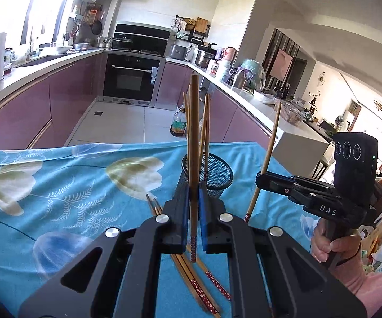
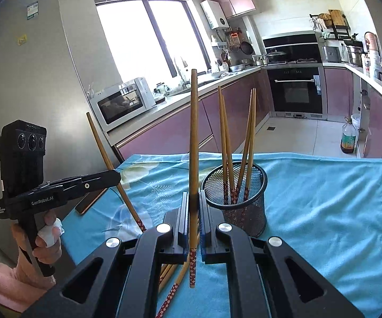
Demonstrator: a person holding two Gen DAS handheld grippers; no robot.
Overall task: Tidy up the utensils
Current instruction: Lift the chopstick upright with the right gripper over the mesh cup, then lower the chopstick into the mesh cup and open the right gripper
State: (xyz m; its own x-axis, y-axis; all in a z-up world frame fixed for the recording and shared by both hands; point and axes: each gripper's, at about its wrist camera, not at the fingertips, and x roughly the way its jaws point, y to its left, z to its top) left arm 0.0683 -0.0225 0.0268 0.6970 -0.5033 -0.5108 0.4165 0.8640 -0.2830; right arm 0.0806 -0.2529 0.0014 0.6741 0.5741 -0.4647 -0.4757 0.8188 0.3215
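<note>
My left gripper (image 1: pixel 193 193) is shut on a bamboo chopstick (image 1: pixel 193 132), held upright just in front of the black mesh cup (image 1: pixel 212 175). My right gripper (image 2: pixel 194 198) is shut on another upright chopstick (image 2: pixel 193 137), just left of the mesh cup (image 2: pixel 244 212). The cup holds several chopsticks (image 2: pixel 248 143), red patterned ends down. Loose chopsticks (image 1: pixel 191 275) lie on the blue floral cloth (image 1: pixel 71 185) under the left gripper; they also show in the right wrist view (image 2: pixel 172 288). Each gripper shows in the other's view, right (image 1: pixel 263 179) and left (image 2: pixel 114 177).
The table with the cloth (image 2: pixel 336 212) ends ahead at a kitchen floor with purple cabinets. An oil bottle (image 1: pixel 178 124) stands on the floor. A dark flat object (image 2: pixel 89 202) lies at the cloth's left edge. A fridge (image 2: pixel 45 79) stands at the left.
</note>
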